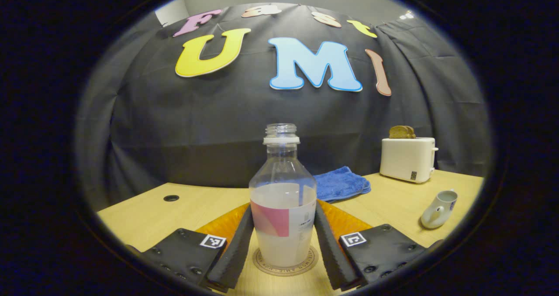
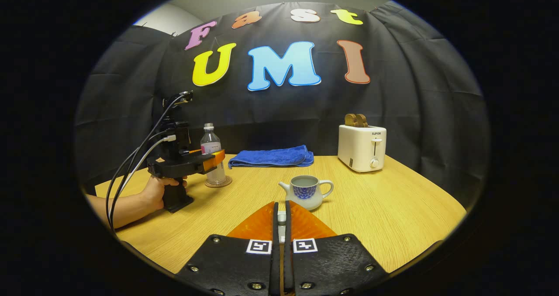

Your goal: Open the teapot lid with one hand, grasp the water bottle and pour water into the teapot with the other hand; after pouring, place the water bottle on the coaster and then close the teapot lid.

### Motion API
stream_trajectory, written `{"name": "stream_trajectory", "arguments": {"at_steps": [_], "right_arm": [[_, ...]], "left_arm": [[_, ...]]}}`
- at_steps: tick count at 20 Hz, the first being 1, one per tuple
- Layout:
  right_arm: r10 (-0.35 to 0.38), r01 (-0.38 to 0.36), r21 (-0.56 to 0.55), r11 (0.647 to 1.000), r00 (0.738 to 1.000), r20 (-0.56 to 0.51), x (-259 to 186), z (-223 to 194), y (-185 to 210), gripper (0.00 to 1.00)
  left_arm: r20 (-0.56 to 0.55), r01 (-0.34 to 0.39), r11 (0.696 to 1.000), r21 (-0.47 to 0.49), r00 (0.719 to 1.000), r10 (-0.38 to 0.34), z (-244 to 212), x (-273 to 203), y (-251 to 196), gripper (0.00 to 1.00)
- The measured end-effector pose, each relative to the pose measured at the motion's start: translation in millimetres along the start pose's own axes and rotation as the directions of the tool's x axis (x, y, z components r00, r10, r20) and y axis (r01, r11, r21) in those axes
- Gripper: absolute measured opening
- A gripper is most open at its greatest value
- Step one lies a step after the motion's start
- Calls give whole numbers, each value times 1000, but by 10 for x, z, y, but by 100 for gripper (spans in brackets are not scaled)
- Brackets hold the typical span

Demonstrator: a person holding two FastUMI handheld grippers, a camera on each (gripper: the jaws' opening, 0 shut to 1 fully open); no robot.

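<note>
Two risks stand out: the uncapped clear plastic water bottle [image 1: 283, 200], about half full and standing on the round cork coaster [image 1: 286, 263] at lower centre of the left gripper view, could tip and spill if the left gripper [image 1: 283, 248], jaws apart beside its sides, drags it. The white teapot with blue pattern [image 2: 305, 192] sits open on the wooden worktop [image 2: 393, 213] at centre of the right gripper view, liquid seemingly inside. The right gripper [image 2: 281, 219] has jaws nearly together on a small pale piece, likely the lid, which could slip
</note>
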State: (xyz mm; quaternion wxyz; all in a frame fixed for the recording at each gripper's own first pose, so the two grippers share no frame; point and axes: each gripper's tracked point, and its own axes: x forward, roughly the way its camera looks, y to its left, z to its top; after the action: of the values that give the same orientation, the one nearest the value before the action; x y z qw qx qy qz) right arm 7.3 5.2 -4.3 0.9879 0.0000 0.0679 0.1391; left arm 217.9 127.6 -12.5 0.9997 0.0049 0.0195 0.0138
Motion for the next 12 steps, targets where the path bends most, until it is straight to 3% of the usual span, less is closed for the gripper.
{"name": "stream_trajectory", "arguments": {"at_steps": [5, 9, 12], "right_arm": [[-5, 5, 3, 1000, 1000, 4, -10, 20, 4, 4], [-4, 4, -2, 1000, 1000, 3, -20, 23, 19, 4], [4, -4, 0, 1000, 1000, -4, -49, 9, 42, 4]], "left_arm": [[-1, 1, 1000, -7, 1000, -1, -5, 11, 11, 87], [-2, -6, 1000, -7, 1000, 6, 9, -49, 34, 100], [8, -13, 1000, 6, 1000, 13, 70, -122, 35, 100]]}}
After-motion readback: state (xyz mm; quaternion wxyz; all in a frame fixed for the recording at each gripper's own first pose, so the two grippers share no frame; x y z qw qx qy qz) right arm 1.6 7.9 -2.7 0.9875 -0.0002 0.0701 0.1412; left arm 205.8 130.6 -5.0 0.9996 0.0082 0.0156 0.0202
